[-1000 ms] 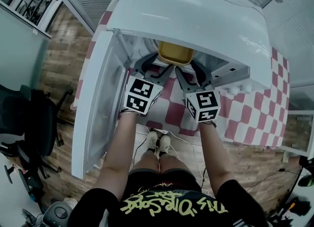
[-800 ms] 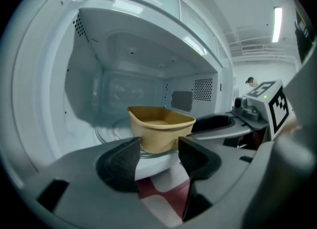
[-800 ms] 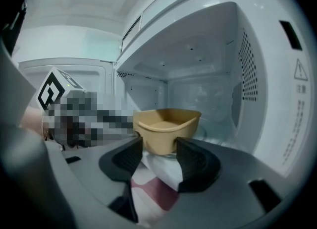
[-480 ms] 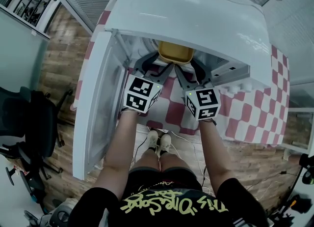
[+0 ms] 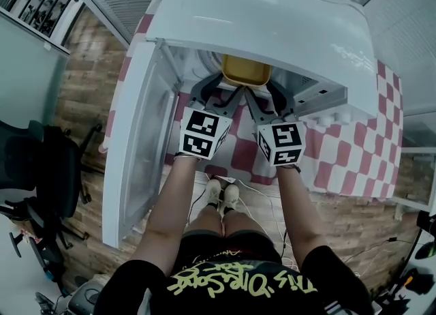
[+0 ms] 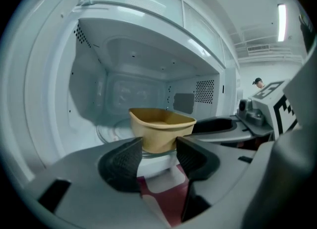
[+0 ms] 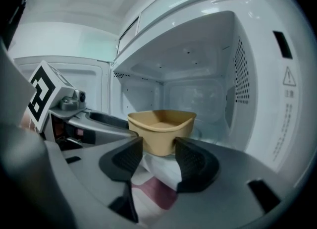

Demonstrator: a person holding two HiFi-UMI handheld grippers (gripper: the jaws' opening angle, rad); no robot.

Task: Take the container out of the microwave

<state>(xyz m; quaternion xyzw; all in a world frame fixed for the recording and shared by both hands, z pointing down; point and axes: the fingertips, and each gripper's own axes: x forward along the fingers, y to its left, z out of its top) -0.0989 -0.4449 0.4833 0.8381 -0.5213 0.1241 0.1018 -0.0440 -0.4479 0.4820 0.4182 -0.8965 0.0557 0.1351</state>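
Note:
A tan, open-topped container [image 5: 245, 73] sits on the glass turntable [image 6: 111, 131] inside the open white microwave [image 5: 272, 27]. Both grippers are held at the oven's mouth and point in at it. My left gripper [image 5: 216, 92] is closing its jaws. In the left gripper view the container [image 6: 161, 129] stands just beyond the pads, and nothing lies between the jaws of the gripper [image 6: 159, 146]. My right gripper [image 5: 264, 97] is open. In the right gripper view the container [image 7: 161, 131] likewise stands just past the tips of the gripper [image 7: 159, 146], untouched.
The microwave door [image 5: 139, 136] is swung wide open to the left, beside my left arm. The oven rests on a red-and-white checked tablecloth [image 5: 354, 157]. A black office chair [image 5: 41, 170] stands on the wooden floor at far left.
The left gripper's jaws have narrowed a little. Both hands stay where they were at the oven's mouth, and the container has not moved.

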